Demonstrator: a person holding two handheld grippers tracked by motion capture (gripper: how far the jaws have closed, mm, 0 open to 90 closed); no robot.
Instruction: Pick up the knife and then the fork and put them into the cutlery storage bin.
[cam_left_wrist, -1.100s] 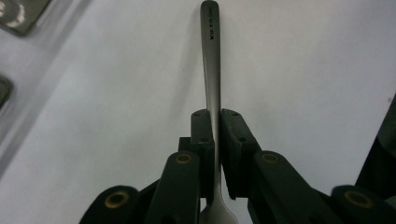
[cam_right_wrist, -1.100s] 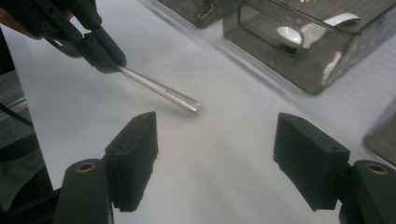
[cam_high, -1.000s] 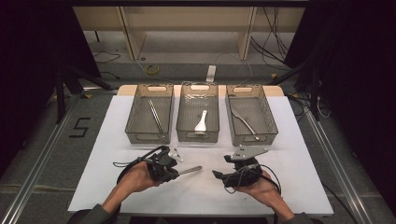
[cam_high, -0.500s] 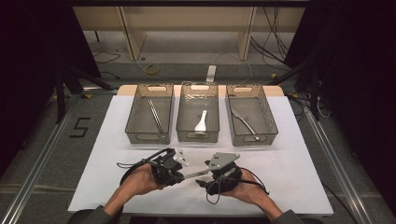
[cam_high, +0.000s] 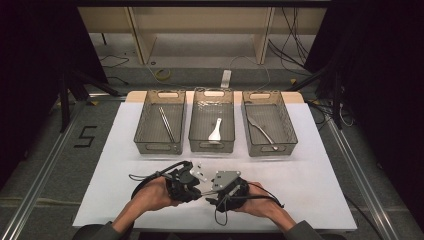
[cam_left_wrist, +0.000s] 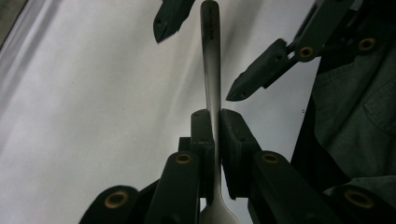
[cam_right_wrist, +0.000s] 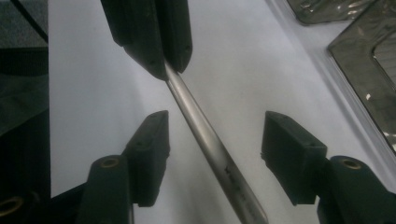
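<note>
My left gripper (cam_left_wrist: 215, 116) is shut on a slim metal utensil (cam_left_wrist: 211, 60); its handle sticks out past the pads toward the right gripper. The right gripper (cam_right_wrist: 215, 119) straddles that handle (cam_right_wrist: 205, 140). Its jaws have just been closing, with a gap still showing on each side of the handle, so the pads are not pressing. From above, both grippers meet tip to tip near the front edge of the white table, left gripper (cam_high: 192, 185) facing right gripper (cam_high: 216, 192). The utensil's working end is hidden behind the left jaws.
Three grey mesh trays stand in a row at the back: the left tray (cam_high: 145, 135) holds thin metal sticks, the middle tray (cam_high: 197, 135) a white spoon (cam_high: 215, 130), the right tray (cam_high: 287, 135) a metal utensil (cam_high: 262, 132). White tabletop (cam_high: 320, 185) spreads around both hands.
The right hand has slid left across the table to the left gripper, and its jaws now sit around the utensil's handle, narrower than before. The left hand has barely shifted.
</note>
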